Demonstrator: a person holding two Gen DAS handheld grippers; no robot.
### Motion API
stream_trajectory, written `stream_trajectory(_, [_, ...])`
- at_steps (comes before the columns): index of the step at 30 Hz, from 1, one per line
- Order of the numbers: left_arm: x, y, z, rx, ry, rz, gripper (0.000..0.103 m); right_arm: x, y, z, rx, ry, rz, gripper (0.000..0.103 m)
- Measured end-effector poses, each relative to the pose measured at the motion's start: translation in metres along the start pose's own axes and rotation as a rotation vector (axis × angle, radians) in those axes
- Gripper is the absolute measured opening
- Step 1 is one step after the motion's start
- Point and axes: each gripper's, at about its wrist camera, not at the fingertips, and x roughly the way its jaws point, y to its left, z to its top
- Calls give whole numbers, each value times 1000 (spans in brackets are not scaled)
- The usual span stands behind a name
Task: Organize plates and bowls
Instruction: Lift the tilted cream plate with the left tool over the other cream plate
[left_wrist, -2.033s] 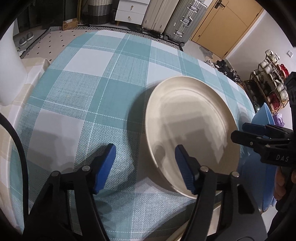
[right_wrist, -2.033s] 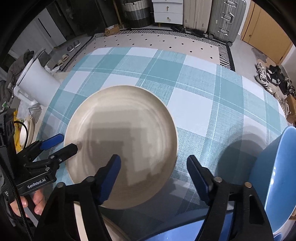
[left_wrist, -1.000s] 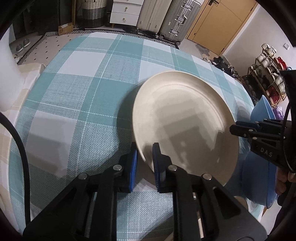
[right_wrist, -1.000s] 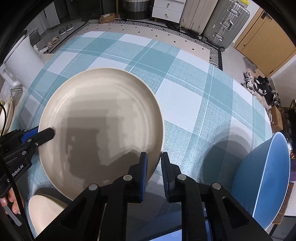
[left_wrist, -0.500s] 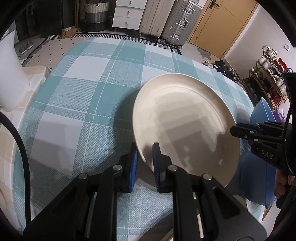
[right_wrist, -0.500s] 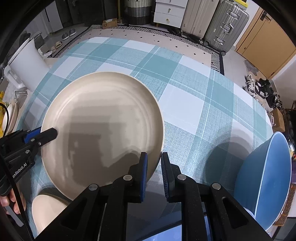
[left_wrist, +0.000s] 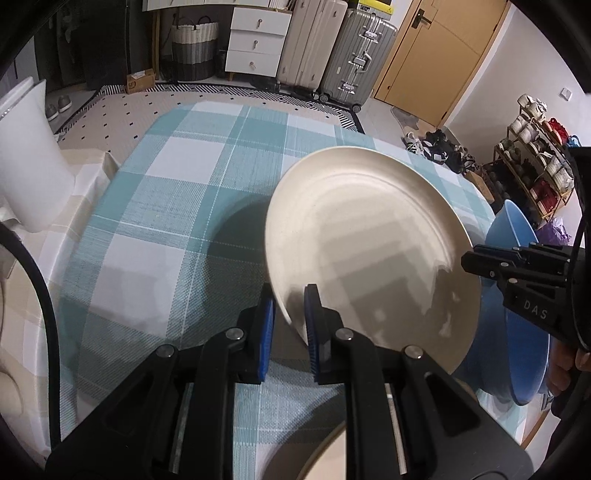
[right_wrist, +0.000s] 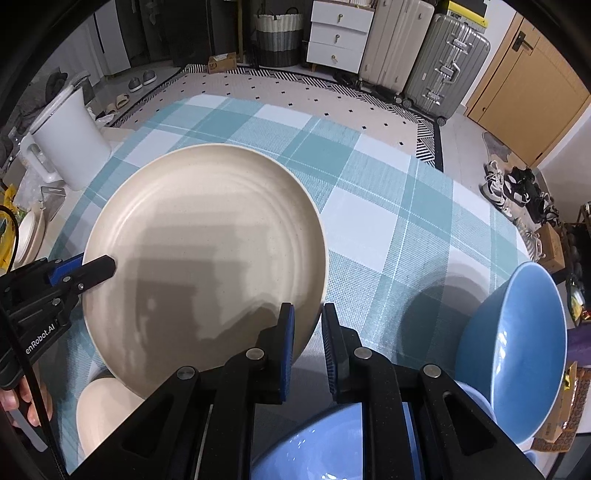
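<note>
At the near edge of the right wrist view there is a blue bowl (right_wrist: 317, 446), and nothing shows inside it. To its right stands a second, tilted blue bowl (right_wrist: 517, 343), also with nothing in it. At the lower left, a smaller cream dish (right_wrist: 99, 417) lies partly under the big plate.

The left gripper (left_wrist: 289, 314) is clamped on the near left rim of the large cream plate (left_wrist: 369, 240). The right gripper (right_wrist: 306, 325) pinches the opposite rim. The plate hangs between them above the teal checked tablecloth (right_wrist: 369, 206), tilted, with its shadow on the cloth below.

A white jug (right_wrist: 70, 144) stands at the left edge of the table. Farther away, on the floor, are a drawer cabinet (right_wrist: 338, 35), two suitcases (right_wrist: 443, 62) and a wooden door (left_wrist: 436, 55).
</note>
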Motion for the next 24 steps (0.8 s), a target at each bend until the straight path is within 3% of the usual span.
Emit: stream_trajectory(24, [-79,-20,-32,28,-75,-13,13,-65,12,-45,17,-89,16,16])
